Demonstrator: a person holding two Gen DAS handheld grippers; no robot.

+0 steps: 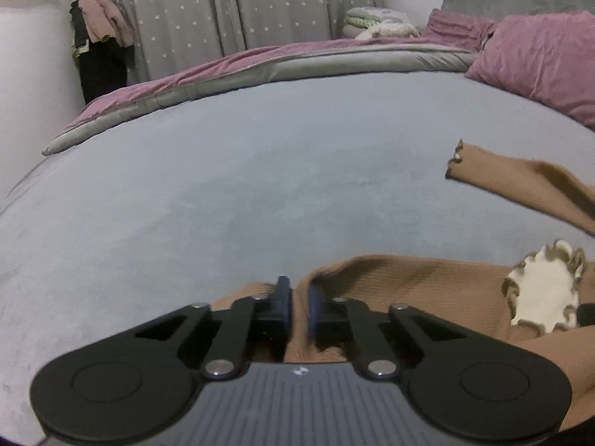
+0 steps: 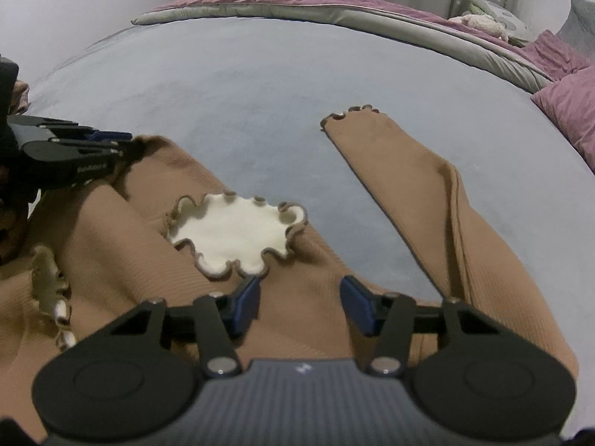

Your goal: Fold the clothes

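Note:
A brown ribbed top [image 2: 122, 260] lies spread on the grey-blue bed sheet [image 2: 241, 85]. Its white ruffled collar [image 2: 238, 234] faces up, and one long sleeve [image 2: 390, 156] stretches away to the right. My left gripper [image 1: 299, 301] is shut on a ridge of the brown top [image 1: 409, 278] at its left edge. In the right wrist view the left gripper [image 2: 126, 141] shows side-on at that edge. My right gripper [image 2: 301, 304] is open just above the fabric, right below the collar, with nothing between its fingers. In the left wrist view the collar [image 1: 543, 290] and sleeve [image 1: 520, 178] sit at the right.
A folded grey and pink duvet [image 1: 260, 63] runs along the far side of the bed. A pink pillow [image 1: 539, 59] lies at the far right, with soft toys [image 1: 379, 22] behind it. Star-patterned curtains [image 1: 223, 7] and hung clothes [image 1: 100, 37] stand beyond.

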